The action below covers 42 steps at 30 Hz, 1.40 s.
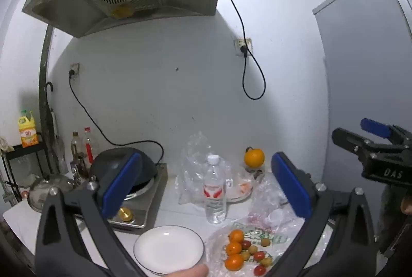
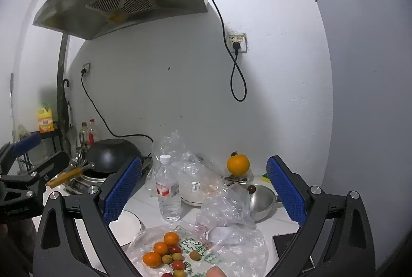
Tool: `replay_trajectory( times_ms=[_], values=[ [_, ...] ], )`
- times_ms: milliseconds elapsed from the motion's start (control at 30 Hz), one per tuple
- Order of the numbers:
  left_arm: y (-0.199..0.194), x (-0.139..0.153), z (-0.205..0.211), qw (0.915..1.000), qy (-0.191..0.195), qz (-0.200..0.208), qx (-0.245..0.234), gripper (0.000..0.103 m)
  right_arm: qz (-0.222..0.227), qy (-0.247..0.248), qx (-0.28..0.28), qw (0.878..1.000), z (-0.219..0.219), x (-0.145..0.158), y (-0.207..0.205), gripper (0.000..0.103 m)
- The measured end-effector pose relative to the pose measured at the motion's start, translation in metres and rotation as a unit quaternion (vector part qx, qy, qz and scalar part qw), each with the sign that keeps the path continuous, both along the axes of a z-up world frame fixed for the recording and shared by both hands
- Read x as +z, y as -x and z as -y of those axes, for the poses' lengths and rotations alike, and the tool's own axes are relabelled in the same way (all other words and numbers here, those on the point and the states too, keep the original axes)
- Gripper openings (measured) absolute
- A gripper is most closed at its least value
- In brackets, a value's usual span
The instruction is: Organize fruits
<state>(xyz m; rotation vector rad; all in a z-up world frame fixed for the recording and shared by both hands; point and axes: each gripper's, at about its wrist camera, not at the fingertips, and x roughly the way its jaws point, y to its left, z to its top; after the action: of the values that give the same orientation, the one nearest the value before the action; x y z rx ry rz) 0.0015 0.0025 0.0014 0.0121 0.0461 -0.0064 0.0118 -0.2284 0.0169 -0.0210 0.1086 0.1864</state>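
Small oranges [image 1: 233,248] [image 2: 160,248], red cherry tomatoes [image 1: 258,256] [image 2: 175,249] and pale longans [image 1: 253,249] [image 2: 177,257] lie on a printed plastic bag [image 1: 260,235] [image 2: 203,248] at the counter's front. An empty white plate [image 1: 168,248] [image 2: 126,226] sits left of the bag. A larger orange [image 1: 254,157] [image 2: 238,164] stands at the back. My left gripper [image 1: 206,184] is open and empty, above the plate and fruit. My right gripper [image 2: 204,188] is open and empty, above the bag; it also shows in the left wrist view [image 1: 360,133].
A water bottle [image 1: 215,189] [image 2: 168,189] stands mid-counter among crumpled clear bags [image 1: 195,161] [image 2: 226,207]. A black wok [image 1: 123,163] [image 2: 110,152] sits on a stove at left. A steel bowl [image 2: 261,198] and a white dish [image 2: 195,196] are right of the bottle.
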Motion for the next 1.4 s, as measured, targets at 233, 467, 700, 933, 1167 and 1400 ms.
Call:
replay_trajectory(
  times_ms=[233, 467, 700, 933, 1167, 1400],
  values=[
    [-0.003, 0.0, 0.0, 1.0, -0.003, -0.005, 0.003, 0.102, 0.001, 0.019, 0.01, 1.0, -0.002, 0.005, -0.005, 0.099],
    [-0.004, -0.007, 0.008, 0.9998, -0.015, -0.006, 0.01, 0.102, 0.001, 0.006, 0.021, 1.0, -0.002, 0.002, -0.01, 0.099],
    [-0.006, -0.006, 0.011, 0.9998, -0.017, -0.006, 0.011, 0.102, -0.001, 0.003, 0.022, 1.0, 0.002, 0.002, -0.013, 0.099],
    [-0.011, -0.006, 0.008, 0.9998, -0.01, -0.013, 0.011, 0.102, -0.008, 0.006, 0.023, 1.0, 0.003, -0.002, -0.022, 0.099],
    [-0.012, -0.008, 0.01, 0.9996, -0.02, -0.014, 0.011, 0.102, -0.017, -0.001, 0.02, 1.0, 0.005, -0.005, -0.029, 0.099],
    [-0.014, -0.004, 0.011, 0.9995, -0.024, -0.02, 0.0, 0.102, -0.016, -0.001, 0.024, 1.0, 0.003, 0.0, -0.028, 0.099]
  ],
)
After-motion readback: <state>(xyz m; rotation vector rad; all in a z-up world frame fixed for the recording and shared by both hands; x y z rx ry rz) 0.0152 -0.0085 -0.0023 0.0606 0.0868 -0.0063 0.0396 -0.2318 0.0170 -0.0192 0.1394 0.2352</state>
